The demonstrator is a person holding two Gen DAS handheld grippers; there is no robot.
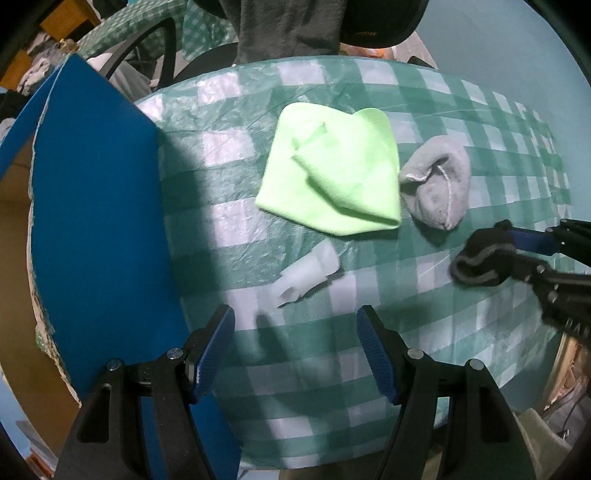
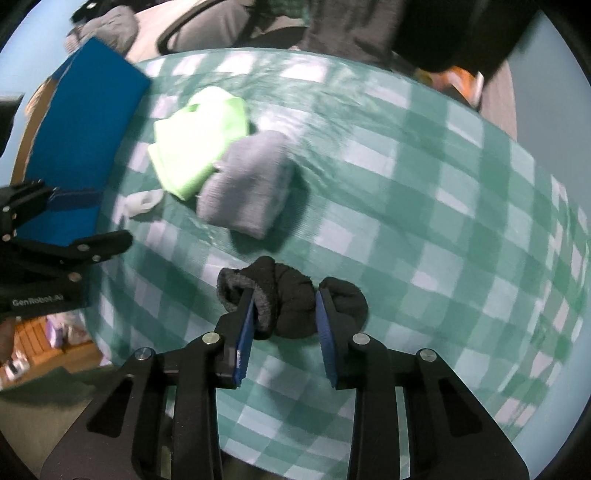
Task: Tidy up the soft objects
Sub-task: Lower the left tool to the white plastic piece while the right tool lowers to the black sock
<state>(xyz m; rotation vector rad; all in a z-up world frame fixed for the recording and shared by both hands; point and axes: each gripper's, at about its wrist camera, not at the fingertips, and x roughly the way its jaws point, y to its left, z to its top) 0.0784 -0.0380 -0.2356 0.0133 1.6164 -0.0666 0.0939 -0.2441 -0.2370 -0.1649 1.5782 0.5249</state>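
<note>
A rolled black sock (image 2: 290, 295) sits between the blue pads of my right gripper (image 2: 284, 319), which is shut on it just above the checked tablecloth. In the left wrist view the same black sock (image 1: 476, 264) hangs at the tips of the right gripper (image 1: 495, 251). My left gripper (image 1: 295, 315) stands open and holds nothing, pointing down over a small white sock (image 1: 308, 273). Beyond that lie a folded light-green cloth (image 1: 332, 173) and a rolled grey sock (image 1: 437, 184), which touch each other. The left gripper (image 2: 112, 214) also shows at the left edge of the right wrist view.
A blue box (image 1: 99, 221) stands at the table's left edge, with its flap towards the cloths. The green-and-white checked table (image 1: 295, 391) drops off close below my left gripper. A person in dark clothes (image 1: 288, 33) and a black chair (image 1: 147, 48) are at the far side.
</note>
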